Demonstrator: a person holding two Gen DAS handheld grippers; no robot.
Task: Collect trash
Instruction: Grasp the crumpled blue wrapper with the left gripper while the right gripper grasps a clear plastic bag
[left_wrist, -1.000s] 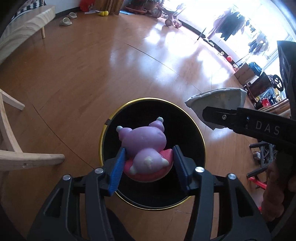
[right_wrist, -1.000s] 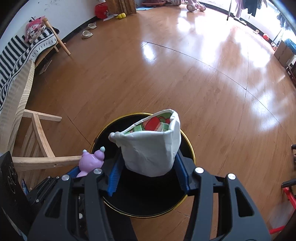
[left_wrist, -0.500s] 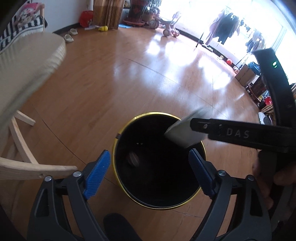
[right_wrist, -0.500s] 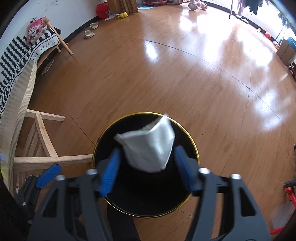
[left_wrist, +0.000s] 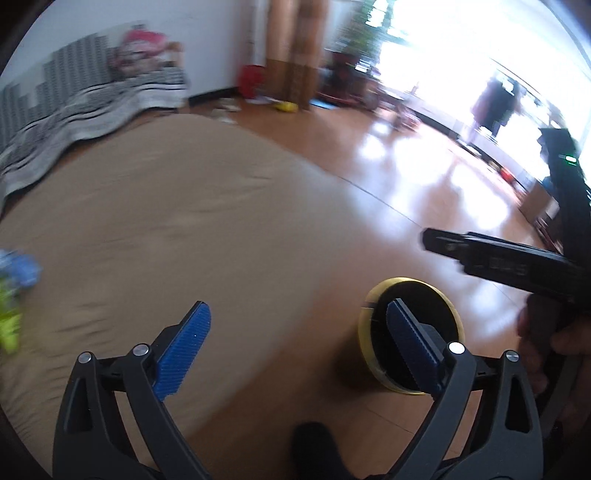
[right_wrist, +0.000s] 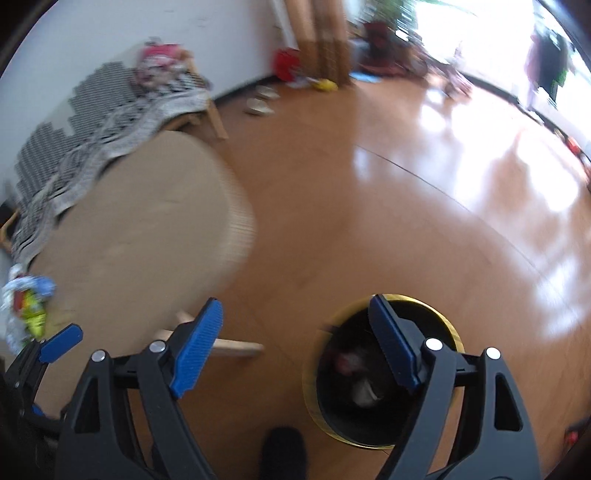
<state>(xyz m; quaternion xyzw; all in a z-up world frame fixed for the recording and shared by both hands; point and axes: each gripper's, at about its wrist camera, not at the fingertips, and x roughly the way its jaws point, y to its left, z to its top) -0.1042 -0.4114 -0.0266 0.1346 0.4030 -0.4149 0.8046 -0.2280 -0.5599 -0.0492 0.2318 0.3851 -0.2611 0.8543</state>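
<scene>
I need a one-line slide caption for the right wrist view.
Open right gripper above the wooden floor, beside the gold-rimmed black bin holding dropped trash.

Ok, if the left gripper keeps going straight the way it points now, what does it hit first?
Most likely the tan cushion: the open left gripper aims over its near edge, with the bin off to its right. The blur leaves depth uncertain.

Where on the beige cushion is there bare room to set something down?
The beige seat cushion is bare across its middle, between the striped blanket and the crumpled colourful wrappers at its left edge. The open left tongs hang over its near side.
</scene>
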